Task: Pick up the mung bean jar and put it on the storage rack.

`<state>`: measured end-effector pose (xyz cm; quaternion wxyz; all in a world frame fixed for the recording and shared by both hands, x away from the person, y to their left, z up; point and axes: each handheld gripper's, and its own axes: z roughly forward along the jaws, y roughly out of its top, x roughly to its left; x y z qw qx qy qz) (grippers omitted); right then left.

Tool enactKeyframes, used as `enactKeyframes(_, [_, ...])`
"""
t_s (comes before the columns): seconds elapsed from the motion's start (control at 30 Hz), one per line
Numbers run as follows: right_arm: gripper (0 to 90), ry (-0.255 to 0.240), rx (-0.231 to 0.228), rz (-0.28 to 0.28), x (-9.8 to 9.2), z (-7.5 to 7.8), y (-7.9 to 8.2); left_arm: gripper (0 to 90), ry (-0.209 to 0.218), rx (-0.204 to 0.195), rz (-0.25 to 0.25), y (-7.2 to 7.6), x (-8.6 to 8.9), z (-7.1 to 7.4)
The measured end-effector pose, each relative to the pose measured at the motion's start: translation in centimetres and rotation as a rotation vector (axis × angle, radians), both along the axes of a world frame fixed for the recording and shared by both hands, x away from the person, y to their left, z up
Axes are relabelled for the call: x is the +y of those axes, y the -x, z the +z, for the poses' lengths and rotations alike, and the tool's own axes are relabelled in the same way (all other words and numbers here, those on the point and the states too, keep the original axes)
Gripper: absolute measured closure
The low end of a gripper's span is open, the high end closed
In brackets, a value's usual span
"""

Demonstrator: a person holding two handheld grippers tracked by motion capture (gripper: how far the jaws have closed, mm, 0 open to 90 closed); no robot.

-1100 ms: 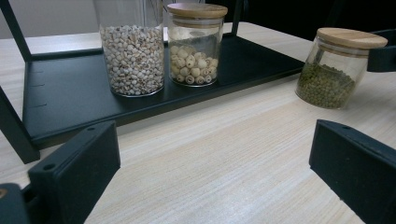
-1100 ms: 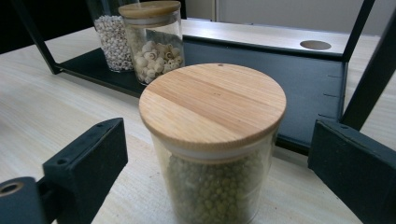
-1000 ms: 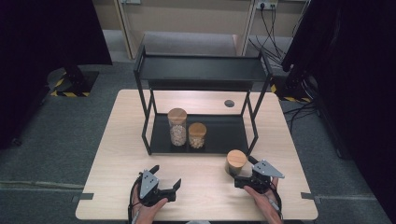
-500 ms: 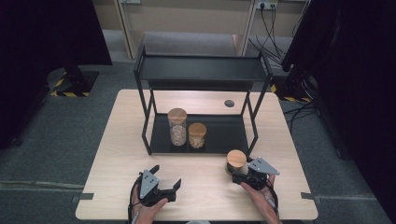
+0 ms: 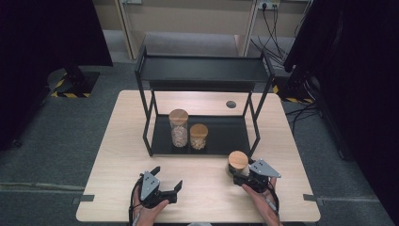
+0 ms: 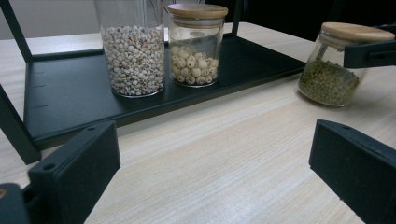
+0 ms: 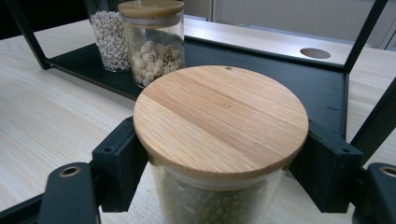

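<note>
In the high view, a pale wooden bench [image 5: 141,141] carries a black metal two-tier shelf rack [image 5: 202,75], and on the rack's lower tray stand a tall glass jar of small white grains with a wooden lid [image 5: 178,127] and, just beside it to its right, a shorter glass jar of round cream-coloured seeds with a wooden lid [image 5: 198,136]. A third, squat glass jar of green beans with a round wooden lid [image 5: 237,163] stands on the bench in front of the rack's right front leg. The right gripper [image 5: 241,176] reaches it from the near side, held by the person's hand, its fingers on either side of the jar. The left gripper [image 5: 166,183] lies low over the bench near the front edge, well apart from the jars, its fingers spread. In the left gripper view, the two black fingers [image 6: 79,163] stand wide apart over bare wood, the two jars on the black tray sit ahead at the left, and the green bean jar [image 6: 331,70] stands at the right with a black finger of the other gripper against its neck. In the right gripper view, the wooden lid [image 7: 222,119] sits between the fingers [image 7: 119,158], which flank the glass below it; whether they press the glass I cannot tell.
</note>
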<state>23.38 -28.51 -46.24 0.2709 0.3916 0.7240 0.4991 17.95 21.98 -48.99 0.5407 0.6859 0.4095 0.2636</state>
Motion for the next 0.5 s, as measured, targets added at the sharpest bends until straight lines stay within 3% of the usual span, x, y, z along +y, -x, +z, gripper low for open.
enactKeyframes(0.5, [25.2, -0.009, -0.03, 0.008, 0.19, 0.93, -0.7, 1.3, 0.001, 0.002, 0.002, -0.03, 0.07, -0.01])
